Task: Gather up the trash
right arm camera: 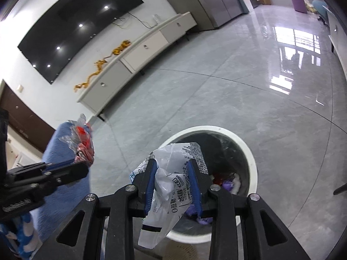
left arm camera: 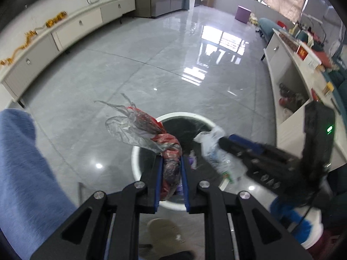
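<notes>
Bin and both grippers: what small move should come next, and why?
Probably open both grippers. The left gripper pinches a red wrapper and the right gripper a white printed wrapper, each above the white bin.

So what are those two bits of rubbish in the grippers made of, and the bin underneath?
Red wrapper: thin crinkly plastic film, part clear, part red print, glossy and crumpled.
White packet: also looks like plastic film, white and smooth, with black printed text; it hangs limp and creased.
Bin: white rim, smooth and slightly shiny, probably moulded plastic; the dark inside may be a liner, hard to tell.
</notes>
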{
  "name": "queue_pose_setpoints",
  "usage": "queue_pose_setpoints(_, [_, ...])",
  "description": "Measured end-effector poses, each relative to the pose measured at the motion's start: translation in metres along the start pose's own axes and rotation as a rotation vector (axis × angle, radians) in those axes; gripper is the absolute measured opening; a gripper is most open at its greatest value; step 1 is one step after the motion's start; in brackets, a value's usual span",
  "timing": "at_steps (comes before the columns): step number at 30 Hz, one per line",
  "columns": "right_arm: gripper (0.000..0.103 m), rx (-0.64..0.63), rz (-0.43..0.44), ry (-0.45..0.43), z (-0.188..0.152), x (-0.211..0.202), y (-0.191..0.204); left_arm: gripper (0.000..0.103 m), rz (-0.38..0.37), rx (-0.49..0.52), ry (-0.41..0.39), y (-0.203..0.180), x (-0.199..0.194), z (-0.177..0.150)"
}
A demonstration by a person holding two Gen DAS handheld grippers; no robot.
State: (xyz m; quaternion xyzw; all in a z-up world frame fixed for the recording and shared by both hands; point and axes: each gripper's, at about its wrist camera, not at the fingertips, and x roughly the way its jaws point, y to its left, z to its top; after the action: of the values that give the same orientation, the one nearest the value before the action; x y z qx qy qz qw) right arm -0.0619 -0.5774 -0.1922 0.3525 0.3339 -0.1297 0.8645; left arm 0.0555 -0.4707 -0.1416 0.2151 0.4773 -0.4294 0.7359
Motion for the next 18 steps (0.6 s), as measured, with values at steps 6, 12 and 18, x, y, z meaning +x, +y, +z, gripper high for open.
queue_pose_setpoints(6, [0.060,0.037,-0.087,0.023,0.003,0.025,-0.021,0.017,-0.115,-0.105,0.033,0.013,0.021,0.012])
queue_pose_setpoints(12, [0.060,0.065,-0.112,0.040,0.002,0.024,-0.021,0.054,-0.192,-0.180,0.038,0.025,0.023,0.017])
queue_pose_setpoints(18, [0.060,0.044,-0.149,0.027,0.002,0.009,-0.005,0.056,-0.223,-0.207,0.009,0.033,0.012,0.017])
